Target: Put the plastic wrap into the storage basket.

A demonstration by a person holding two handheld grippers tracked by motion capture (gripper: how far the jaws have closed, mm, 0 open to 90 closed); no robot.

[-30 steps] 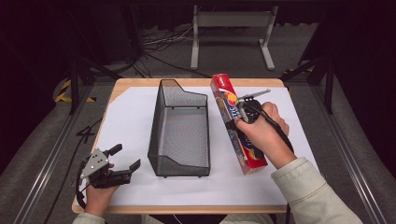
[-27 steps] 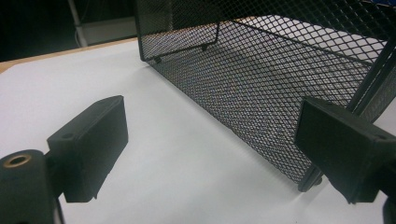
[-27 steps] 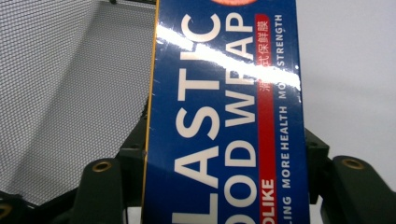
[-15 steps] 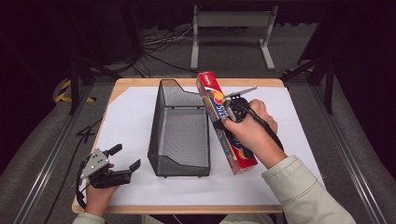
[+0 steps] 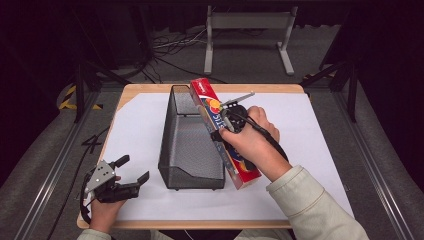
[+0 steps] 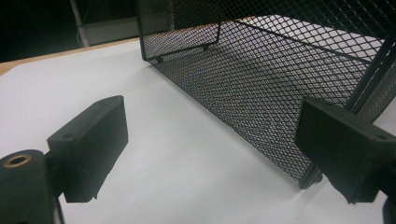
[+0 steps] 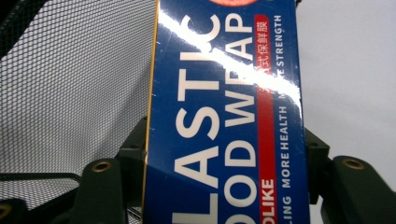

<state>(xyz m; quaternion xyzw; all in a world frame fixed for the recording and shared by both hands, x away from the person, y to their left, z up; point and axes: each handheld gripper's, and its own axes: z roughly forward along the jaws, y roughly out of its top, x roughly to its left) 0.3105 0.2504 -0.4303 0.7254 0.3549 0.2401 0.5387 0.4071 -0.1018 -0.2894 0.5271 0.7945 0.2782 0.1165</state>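
I see the right gripper [image 5: 222, 131] with jaws clamped on the plastic wrap box [image 5: 223, 131], held tilted over the mesh basket's [image 5: 186, 140] right rim. Basket holds nothing. Left gripper [image 5: 131, 176] rests on the tabletop [image 5: 310, 130], jaws spread, gripping nothing.

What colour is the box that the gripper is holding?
The plastic wrap box is blue with white letters and a red stripe; its ends look red. The right gripper view shows it best.

The high view looks forward and down over the table [image 5: 320, 130]. Both gripper views sit low and close, sharing the basket [image 6: 261, 93] standing near its centre, toward eleven o'clock.
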